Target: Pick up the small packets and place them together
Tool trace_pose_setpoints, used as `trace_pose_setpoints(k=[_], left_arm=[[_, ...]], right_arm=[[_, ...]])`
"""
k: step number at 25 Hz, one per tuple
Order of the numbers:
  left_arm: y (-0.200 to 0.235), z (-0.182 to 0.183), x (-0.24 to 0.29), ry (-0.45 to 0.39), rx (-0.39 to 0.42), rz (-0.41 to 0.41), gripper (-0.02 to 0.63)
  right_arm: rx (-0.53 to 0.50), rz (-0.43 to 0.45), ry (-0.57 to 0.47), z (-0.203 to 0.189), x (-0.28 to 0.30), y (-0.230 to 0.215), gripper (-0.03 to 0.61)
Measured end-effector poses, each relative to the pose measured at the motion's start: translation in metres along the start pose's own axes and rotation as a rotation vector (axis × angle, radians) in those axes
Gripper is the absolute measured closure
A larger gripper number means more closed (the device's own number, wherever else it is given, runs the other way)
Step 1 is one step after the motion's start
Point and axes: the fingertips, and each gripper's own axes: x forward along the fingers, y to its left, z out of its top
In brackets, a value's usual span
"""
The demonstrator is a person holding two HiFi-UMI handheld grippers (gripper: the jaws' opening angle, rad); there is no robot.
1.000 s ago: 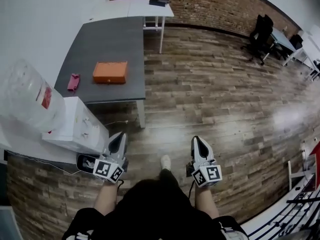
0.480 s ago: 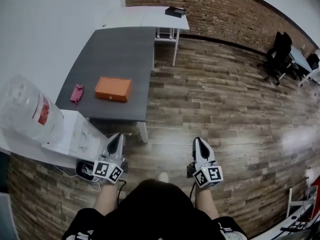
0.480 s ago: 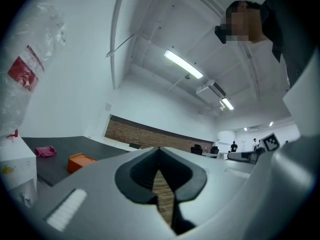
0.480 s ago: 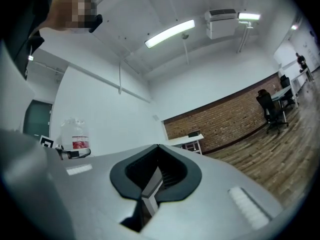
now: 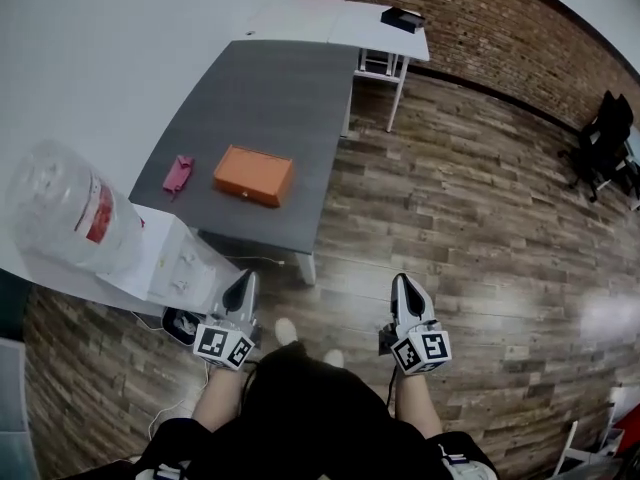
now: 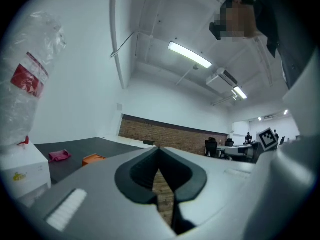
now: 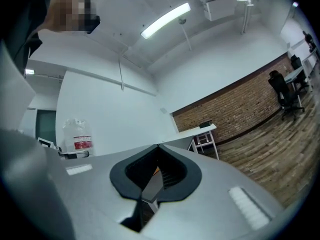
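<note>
Seen from above, a person stands on a wood-plank floor with a tong-like gripper in each hand, both pointing ahead. Dark clothing fills the bottom of the head view and hides most of the arms and legs; only the forearms and the tip of one shoe show.

The left gripper has its jaws pressed together at the tips, with nothing between them. The right gripper looks the same in its own view: tips meeting and empty. Both are well short of the table.

Ahead and to the left is a dark grey table. On it lies a pink packet, too small and crumpled to make out in detail, with an orange box just beside it and not touching. No other packets can be made out.

A water dispenser with a clear bottle stands at the table's near end, just beside the left gripper, its base hidden behind it. Beyond the grey table is a white table carrying a small black object that cannot be identified. A black office chair is partly cut off at the right edge.
</note>
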Motion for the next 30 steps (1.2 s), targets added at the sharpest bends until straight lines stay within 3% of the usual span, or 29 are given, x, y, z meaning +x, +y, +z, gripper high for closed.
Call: trace_pose_setpoints(k=[3,8,15,24,30], left_arm=[[0.029,-0.002,0.003,-0.001,-0.001,0.043,0.615],[0.074,-0.010,0.033,-0.015,-0.032,0.077,0.615],[0.119,0.011,0.100,-0.072,-0.009,0.037,0.615],[0.173,0.017,0.142,-0.020,0.021,0.007,0.615],[0.195,-0.001,0.143,0.048,0.027,0.011,0.615]], right_arm=[[-0.001,0.034,0.026,-0.009,0.030,0.007,0.577],[-0.054,0.039,0.013,0.012,0.075,0.007,0.577],[-0.139,0.083,-0.003,0.038,0.155,0.025,0.577],[-0.141,0.175,0.052,0.020,0.251,0.066,0.577],[-0.129,0.227,0.117,-0.006,0.291,0.088,0.577]])
